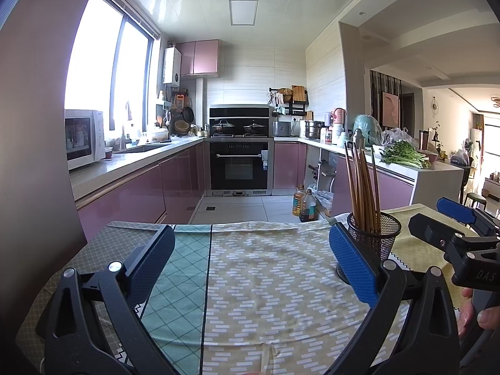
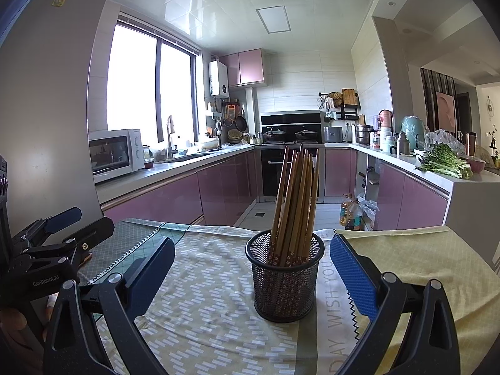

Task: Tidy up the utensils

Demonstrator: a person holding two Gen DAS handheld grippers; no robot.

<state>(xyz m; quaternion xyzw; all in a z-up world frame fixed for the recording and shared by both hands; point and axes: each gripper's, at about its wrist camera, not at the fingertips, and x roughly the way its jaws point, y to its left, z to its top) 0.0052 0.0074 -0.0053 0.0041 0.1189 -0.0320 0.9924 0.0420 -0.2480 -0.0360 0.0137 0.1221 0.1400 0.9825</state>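
A black mesh holder point(image 2: 284, 281) stands on the cloth-covered table point(image 2: 203, 312) with several brown chopsticks point(image 2: 295, 206) upright in it. My right gripper point(image 2: 251, 270) is open and empty, its blue pads on either side of the holder, a little short of it. My left gripper point(image 1: 251, 259) is open and empty over the patterned cloth point(image 1: 265, 281), with the holder point(image 1: 373, 234) and chopsticks point(image 1: 364, 184) just beyond its right finger. The right gripper shows at the right edge of the left wrist view point(image 1: 437, 215), and the left gripper at the left edge of the right wrist view point(image 2: 75, 222).
Beyond the table's far edge is the kitchen floor with oil bottles point(image 2: 351, 212). Pink cabinets point(image 2: 175, 197) and counters run left, back and right. A microwave point(image 2: 115, 153) sits left, an oven point(image 1: 239, 162) at the back, greens point(image 2: 443, 162) right.
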